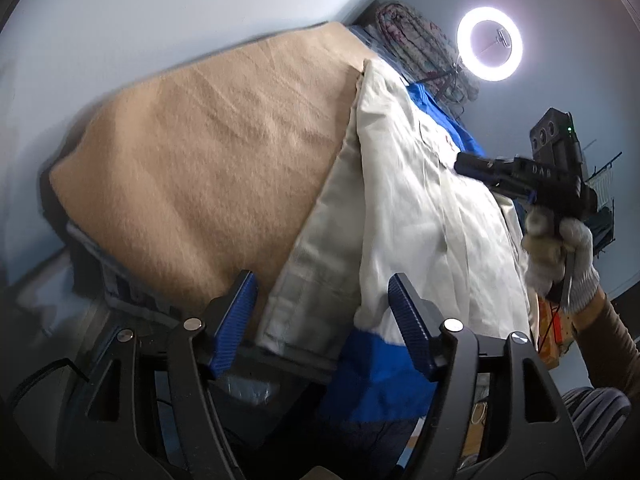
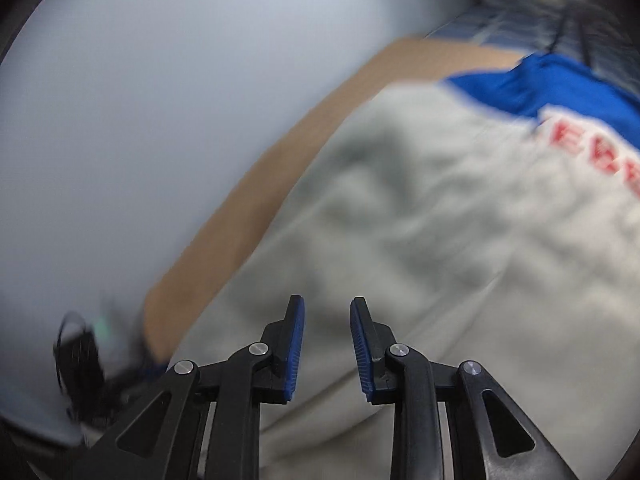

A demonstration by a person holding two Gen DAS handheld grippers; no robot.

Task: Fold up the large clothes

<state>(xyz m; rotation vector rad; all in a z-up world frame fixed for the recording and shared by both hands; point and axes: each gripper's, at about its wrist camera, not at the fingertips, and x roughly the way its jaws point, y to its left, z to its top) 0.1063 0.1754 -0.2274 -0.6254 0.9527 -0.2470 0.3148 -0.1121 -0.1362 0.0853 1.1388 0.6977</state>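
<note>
A large cream garment [image 1: 420, 208] with blue panels [image 1: 376, 368] lies across a table covered in tan cloth [image 1: 200, 152]. Its hem [image 1: 304, 312] lies between the wide-apart pads of my left gripper [image 1: 322, 316], which do not press on it. My right gripper [image 1: 464, 164], carried by a gloved hand [image 1: 568, 264], hovers over the far part of the garment. The blurred right wrist view shows that gripper [image 2: 327, 304] above the cream fabric [image 2: 420, 220], its pads a little apart with nothing between them. Red lettering [image 2: 592, 148] sits below a blue yoke [image 2: 552, 84].
A lit ring light [image 1: 490, 44] stands at the back right beside a patterned quilt [image 1: 416, 40]. A wire basket [image 1: 600, 184] sits behind the gloved hand, with an orange object [image 1: 548, 340] below it. A pale wall [image 1: 160, 8] borders the table's far edge.
</note>
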